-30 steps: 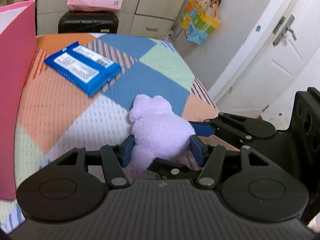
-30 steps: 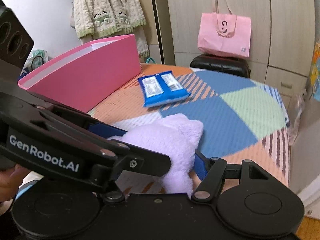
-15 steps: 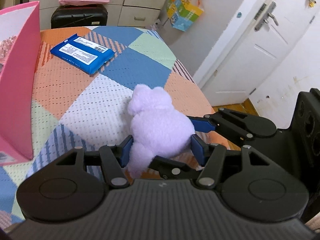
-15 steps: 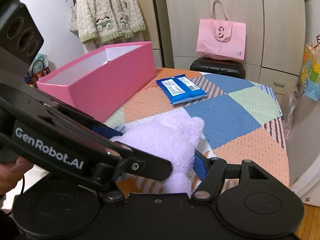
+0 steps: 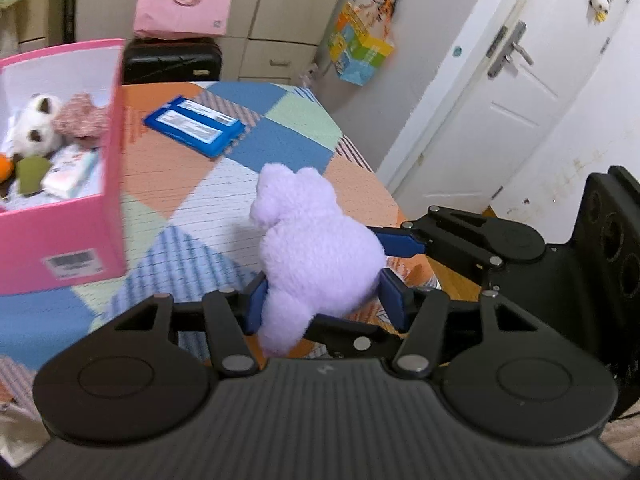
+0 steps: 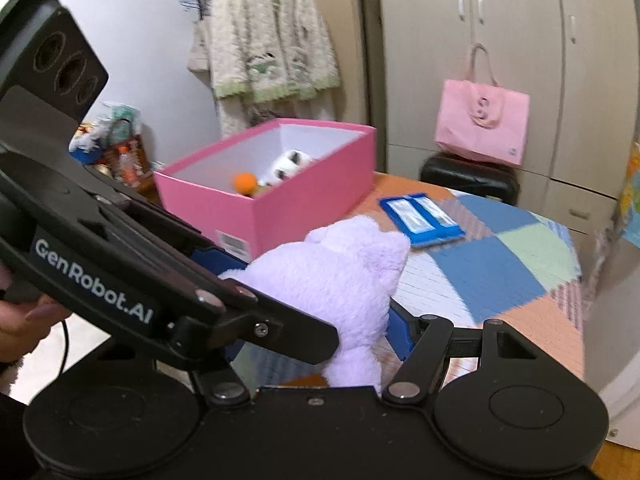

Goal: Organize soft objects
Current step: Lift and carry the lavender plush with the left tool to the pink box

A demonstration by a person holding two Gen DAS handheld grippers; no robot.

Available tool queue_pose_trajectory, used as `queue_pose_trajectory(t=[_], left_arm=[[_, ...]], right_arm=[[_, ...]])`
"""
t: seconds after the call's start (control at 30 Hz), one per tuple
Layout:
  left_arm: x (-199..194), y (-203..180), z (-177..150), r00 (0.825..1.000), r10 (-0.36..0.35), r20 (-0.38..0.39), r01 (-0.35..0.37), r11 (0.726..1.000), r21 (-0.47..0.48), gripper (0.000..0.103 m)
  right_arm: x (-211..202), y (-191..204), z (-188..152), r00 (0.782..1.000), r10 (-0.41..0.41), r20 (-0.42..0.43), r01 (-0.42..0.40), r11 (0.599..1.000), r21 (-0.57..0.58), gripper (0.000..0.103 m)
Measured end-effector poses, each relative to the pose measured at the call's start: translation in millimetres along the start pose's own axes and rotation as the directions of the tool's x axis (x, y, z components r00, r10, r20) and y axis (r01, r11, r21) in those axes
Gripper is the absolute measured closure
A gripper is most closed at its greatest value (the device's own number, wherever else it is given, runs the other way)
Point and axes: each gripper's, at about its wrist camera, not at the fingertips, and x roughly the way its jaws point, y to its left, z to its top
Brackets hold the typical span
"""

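A purple plush toy (image 5: 316, 252) is held above the patchwork table by both grippers. My left gripper (image 5: 324, 304) is shut on its lower body. My right gripper (image 6: 320, 320) is shut on the same plush toy (image 6: 340, 280), crossing under the left one. An open pink box (image 5: 68, 232) stands at the left and holds a white plush (image 5: 34, 128), a pink plush (image 5: 80, 116) and other soft items. The pink box (image 6: 288, 200) also shows in the right wrist view. A blue wipes pack (image 5: 194, 124) lies on the table beyond the toy.
The patchwork tablecloth (image 5: 280, 136) covers a round table whose edge drops off at the right. A black case (image 5: 172, 60) with a pink bag (image 5: 184, 0) stands behind it. A white door (image 5: 500, 92) is at the right.
Both grippers have lifted the purple plush toy up and back from the table. The pink box's inside has come into view at the left.
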Motion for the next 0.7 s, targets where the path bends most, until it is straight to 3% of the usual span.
queue_pose_trajectory(t=[0.37, 0.7], left_arm=[[-73.3, 37.0, -17.5, 0.981, 0.088, 0.173, -0.079, 0.995, -0.055, 0.048], [-85.0, 82.5, 8.6, 0.964, 0.124, 0.233, -0.116, 0.992, -0.047, 0.049]], right_arm=[[15.9, 47.6, 35.0, 0.983, 0.172, 0.061, -0.165, 0.981, -0.098, 0.03], [58.2, 67.3, 70.6, 0.978, 0.189, 0.093, -0.177, 0.977, -0.118, 0.03]])
